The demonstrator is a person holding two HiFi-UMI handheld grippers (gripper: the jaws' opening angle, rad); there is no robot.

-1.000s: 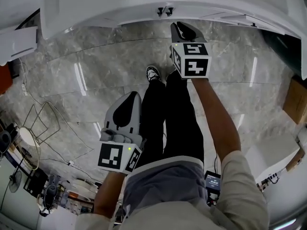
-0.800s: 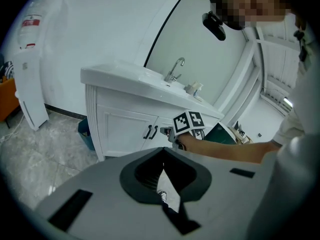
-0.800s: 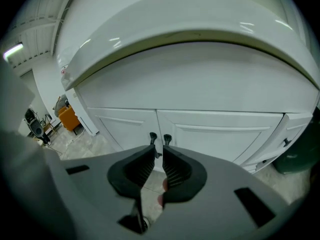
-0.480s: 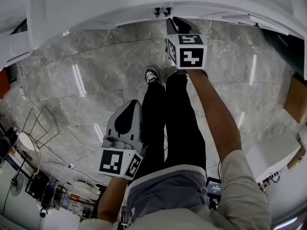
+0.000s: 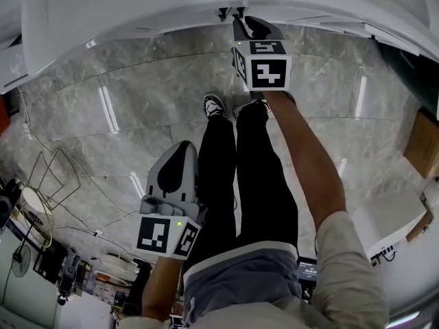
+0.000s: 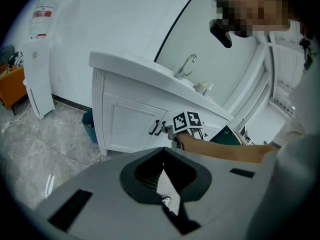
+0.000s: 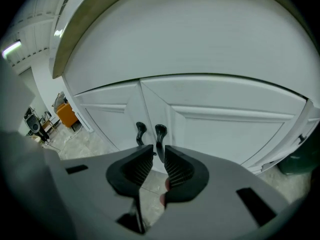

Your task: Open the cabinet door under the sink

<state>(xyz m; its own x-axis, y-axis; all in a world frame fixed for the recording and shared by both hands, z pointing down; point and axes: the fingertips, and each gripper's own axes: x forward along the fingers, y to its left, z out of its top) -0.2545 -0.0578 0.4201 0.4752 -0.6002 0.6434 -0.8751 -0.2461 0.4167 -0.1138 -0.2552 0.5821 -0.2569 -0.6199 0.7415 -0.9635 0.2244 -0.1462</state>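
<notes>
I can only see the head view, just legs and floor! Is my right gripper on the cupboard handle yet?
Observer: The right gripper has the right handle between its jaws. I can't tell if it pinches.
Operator: Is the door open a bit?
Observer: No, both doors sit shut and flat.
Operator: What's my left gripper doing?
Observer: The left gripper is shut, with nothing in it.
</notes>
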